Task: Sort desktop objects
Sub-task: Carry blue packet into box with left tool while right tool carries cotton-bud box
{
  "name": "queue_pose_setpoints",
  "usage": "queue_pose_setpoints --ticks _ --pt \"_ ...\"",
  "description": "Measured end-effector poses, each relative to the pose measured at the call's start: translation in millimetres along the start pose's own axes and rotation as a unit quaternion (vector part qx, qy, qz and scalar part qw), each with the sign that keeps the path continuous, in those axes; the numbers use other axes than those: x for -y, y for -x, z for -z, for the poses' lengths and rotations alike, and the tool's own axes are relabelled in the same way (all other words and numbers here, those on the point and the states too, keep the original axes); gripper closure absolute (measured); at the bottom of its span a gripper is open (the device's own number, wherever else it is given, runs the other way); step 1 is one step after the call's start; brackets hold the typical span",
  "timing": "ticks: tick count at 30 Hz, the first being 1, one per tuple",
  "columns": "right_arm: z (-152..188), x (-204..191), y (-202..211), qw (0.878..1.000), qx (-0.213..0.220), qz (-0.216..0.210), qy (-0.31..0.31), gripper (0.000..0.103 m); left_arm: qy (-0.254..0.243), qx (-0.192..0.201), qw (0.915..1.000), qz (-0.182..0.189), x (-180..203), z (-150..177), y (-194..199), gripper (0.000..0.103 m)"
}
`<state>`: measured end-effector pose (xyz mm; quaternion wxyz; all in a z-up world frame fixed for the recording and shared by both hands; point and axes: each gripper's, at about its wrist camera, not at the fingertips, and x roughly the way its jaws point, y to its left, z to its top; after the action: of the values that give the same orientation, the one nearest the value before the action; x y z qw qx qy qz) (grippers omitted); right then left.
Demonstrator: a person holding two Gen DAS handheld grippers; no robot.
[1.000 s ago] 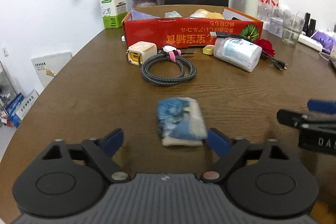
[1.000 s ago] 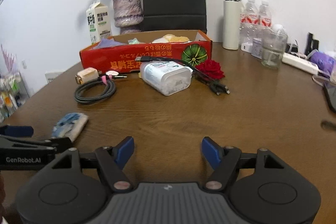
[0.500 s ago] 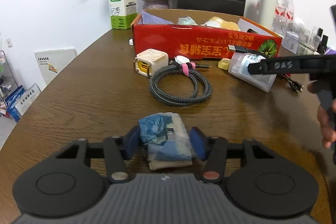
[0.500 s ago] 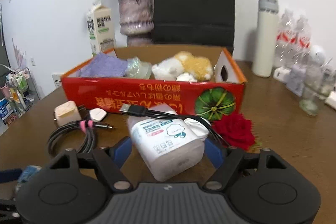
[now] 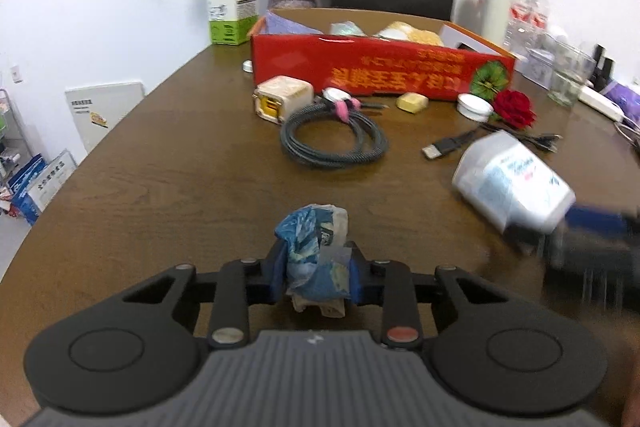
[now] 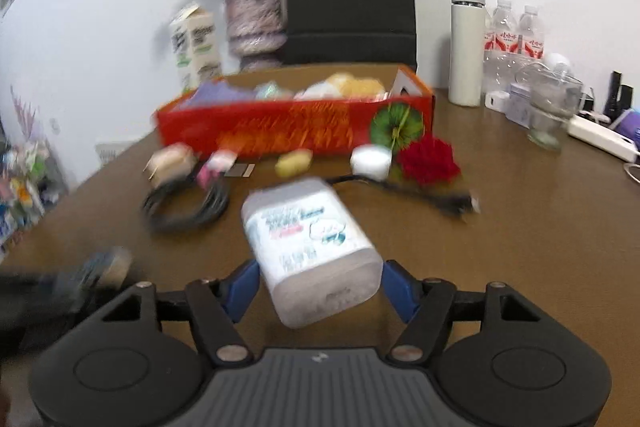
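Left gripper [image 5: 316, 277] clamped on crumpled wrapper [image 5: 314, 247]; right gripper [image 6: 318, 287] holding wipes pack [image 6: 310, 247]. Step: carrying. Next: red box [image 5: 360, 67] ahead, drop both inside.

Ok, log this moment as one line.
left tongs: shut on blue tissue pack | right tongs: around white wipes pack, lifted | red box: beyond both
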<state>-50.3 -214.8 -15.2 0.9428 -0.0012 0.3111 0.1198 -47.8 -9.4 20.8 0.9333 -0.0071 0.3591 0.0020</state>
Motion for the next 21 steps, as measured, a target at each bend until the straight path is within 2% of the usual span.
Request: queue_pose_setpoints --ticks 1,3,5,7,9,10,11,13,14,15,16,18,21 --pt "10.1 -5.6 8.6 1.000 -0.008 -0.003 0.007 0.027 -0.003 0.000 1.0000 0.005 1.8 2.9 3.4 0.072" --pt "27.9 -13.3 25.8 1.000 -0.016 -0.011 0.025 0.025 -0.010 0.001 0.9999 0.010 5.4 7.2 7.5 0.069" --pt "33.3 -14.5 36.9 0.999 -0.015 -0.008 0.030 0.024 -0.013 0.000 0.9998 0.014 7.4 9.7 8.6 0.050" --pt "31.2 -10.3 38.2 1.000 -0.010 -0.001 0.025 0.019 -0.021 0.001 0.9995 0.024 8.2 10.6 7.6 0.044" --pt "26.6 -7.9 31.1 1.000 -0.013 -0.003 0.016 0.019 -0.019 0.001 0.9996 0.023 7.6 9.6 6.4 0.044" --pt "24.1 -8.1 27.9 1.000 -0.013 -0.004 0.015 0.019 -0.017 0.002 0.9996 0.024 6.4 9.4 6.2 0.050" --pt "21.3 -9.5 25.3 1.000 -0.010 -0.004 0.018 0.019 -0.016 0.005 0.9997 0.020 5.5 9.7 6.8 0.067" --pt "17.3 -13.8 20.2 1.000 0.002 -0.011 0.027 0.022 -0.017 0.009 0.9996 0.021 3.8 9.8 7.6 0.077" --pt "15.0 -15.9 16.3 0.999 0.003 -0.012 0.030 0.024 -0.013 0.009 0.9996 0.023 2.4 9.6 8.1 0.084" --pt "13.5 -17.3 12.2 0.999 0.003 -0.011 0.031 0.035 -0.012 0.009 0.9996 0.024 2.1 9.3 8.7 0.085" --pt "12.2 -18.7 8.4 0.999 -0.001 -0.012 0.033 0.039 -0.013 0.011 0.9996 0.024 1.5 9.0 9.2 0.085" --pt "10.1 -20.3 5.6 0.999 -0.003 -0.014 0.033 0.039 -0.015 0.022 0.9994 0.023 0.0 6.8 12.0 0.085" --pt "7.5 -14.9 12.0 0.999 0.013 -0.041 0.009 0.040 -0.005 0.035 0.9990 0.027 -6.0 -4.8 15.0 0.086"
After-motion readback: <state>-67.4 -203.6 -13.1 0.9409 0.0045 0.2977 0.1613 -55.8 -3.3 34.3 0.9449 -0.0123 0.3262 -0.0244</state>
